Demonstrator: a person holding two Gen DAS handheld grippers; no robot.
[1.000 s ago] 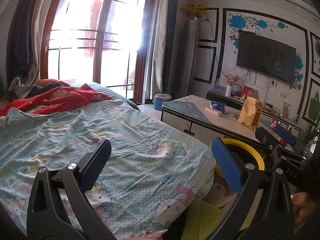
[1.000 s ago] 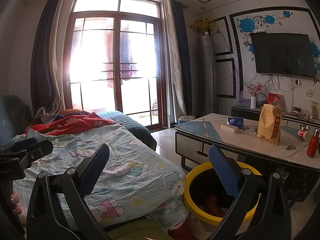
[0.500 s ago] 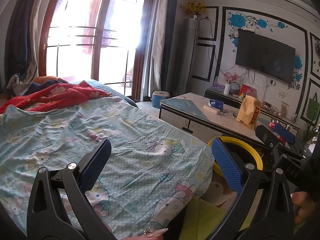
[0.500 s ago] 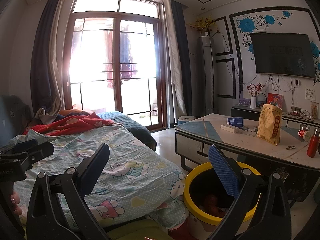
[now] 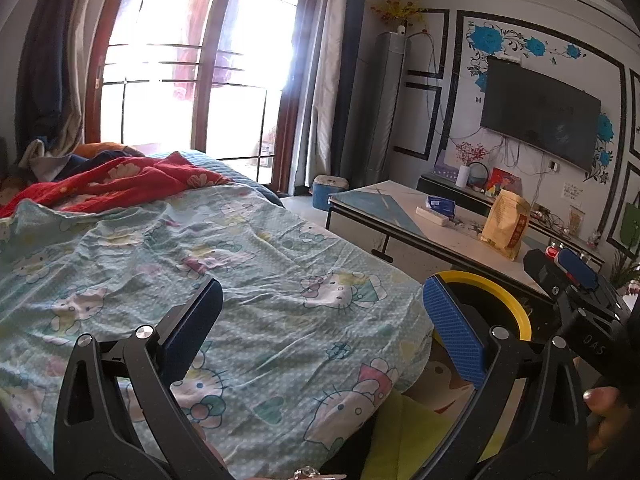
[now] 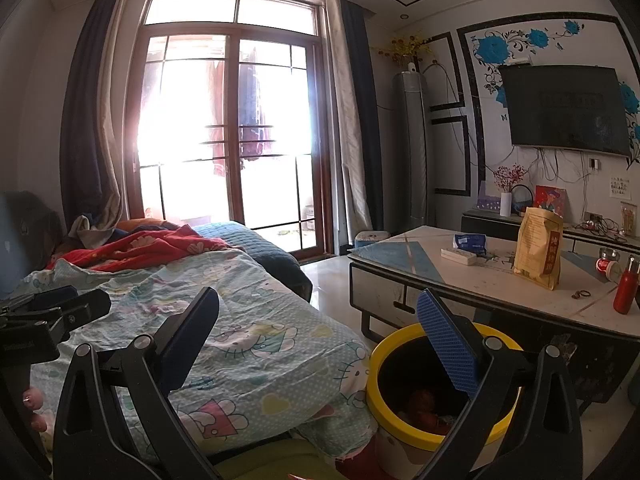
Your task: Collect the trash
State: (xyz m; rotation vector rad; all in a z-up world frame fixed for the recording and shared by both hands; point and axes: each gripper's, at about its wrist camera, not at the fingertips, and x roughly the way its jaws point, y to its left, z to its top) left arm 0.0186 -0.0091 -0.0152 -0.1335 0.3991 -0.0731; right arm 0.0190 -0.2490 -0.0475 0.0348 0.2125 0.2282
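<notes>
Right wrist view: my right gripper (image 6: 316, 340) and left gripper (image 5: 320, 328) gape, empty; blanket (image 6: 256, 344) could snag near bin (image 6: 384, 356).

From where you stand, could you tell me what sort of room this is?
Probably a home living room that doubles as a bedroom: a wall-mounted TV, a coffee table and a bed with a cartoon-print sheet.

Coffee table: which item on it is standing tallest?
The tan paper bag with red print, upright near the table's middle. The blue packet and white box lie flat; the red bottle is shorter.
</notes>
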